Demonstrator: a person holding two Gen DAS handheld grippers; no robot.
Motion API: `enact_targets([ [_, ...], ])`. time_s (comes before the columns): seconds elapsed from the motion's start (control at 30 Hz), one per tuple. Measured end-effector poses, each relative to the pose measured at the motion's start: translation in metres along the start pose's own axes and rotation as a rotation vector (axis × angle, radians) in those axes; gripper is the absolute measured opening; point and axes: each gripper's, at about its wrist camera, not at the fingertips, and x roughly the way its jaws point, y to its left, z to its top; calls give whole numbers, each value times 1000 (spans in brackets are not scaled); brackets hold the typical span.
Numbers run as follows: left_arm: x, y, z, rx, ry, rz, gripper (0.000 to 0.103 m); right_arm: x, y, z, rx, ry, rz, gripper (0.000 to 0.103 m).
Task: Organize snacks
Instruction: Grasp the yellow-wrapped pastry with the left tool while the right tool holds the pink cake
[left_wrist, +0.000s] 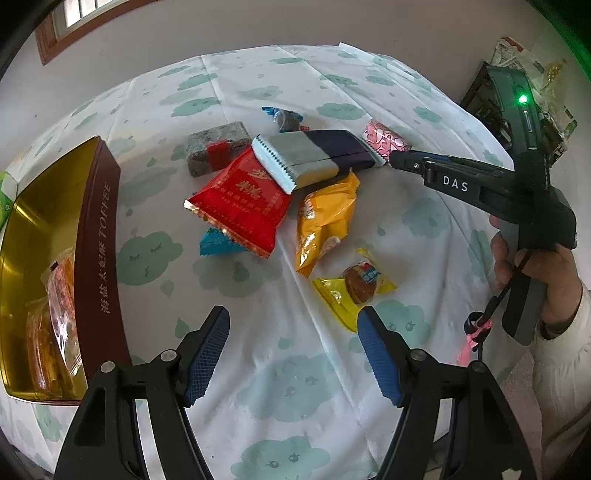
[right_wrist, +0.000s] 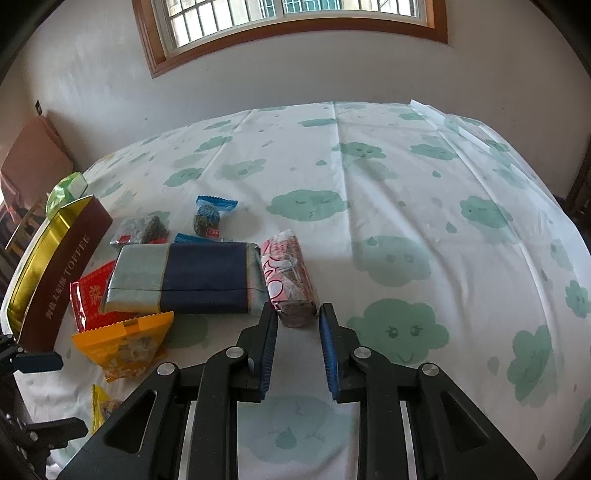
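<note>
Left gripper (left_wrist: 293, 354) half open, empty, over bare cloth. Right gripper (right_wrist: 298, 354) near shut, straddling the pink bar (right_wrist: 290, 275), no pinch; may nudge it away.

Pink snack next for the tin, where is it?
Right wrist view: pink snack lies just beyond the right gripper, against the grey-blue packet.

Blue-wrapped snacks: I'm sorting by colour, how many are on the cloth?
2. One blue-wrapped snack lies at the pile's far edge; the other pokes out from under the red foil packet. Others may be hidden beneath the pile.
</note>
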Motion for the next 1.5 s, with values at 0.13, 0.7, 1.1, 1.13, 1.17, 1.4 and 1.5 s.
enact_targets([
  [0.13,1,-4,1,9,1,-4,68,3,1,4,-19,1,0,25],
  [0.7,8,-5,5,3,17,-6,68,28,7,31,-119,14,-5,35],
  [1.1,14,-6,7,2,29,-29,68,23,4,38,-61,-16,52,38],
  [1.13,14,-7,8,6,26,-33,68,23,6,40,-63,-22,51,38],
  [1.17,14,-8,8,9,25,-35,68,25,7,42,-65,-23,49,38],
  [1.4,16,-5,8,2,27,-43,69,41,7,49,-55,-6,29,37],
  [1.5,16,-6,8,5,28,-43,69,43,8,48,-68,6,20,31],
])
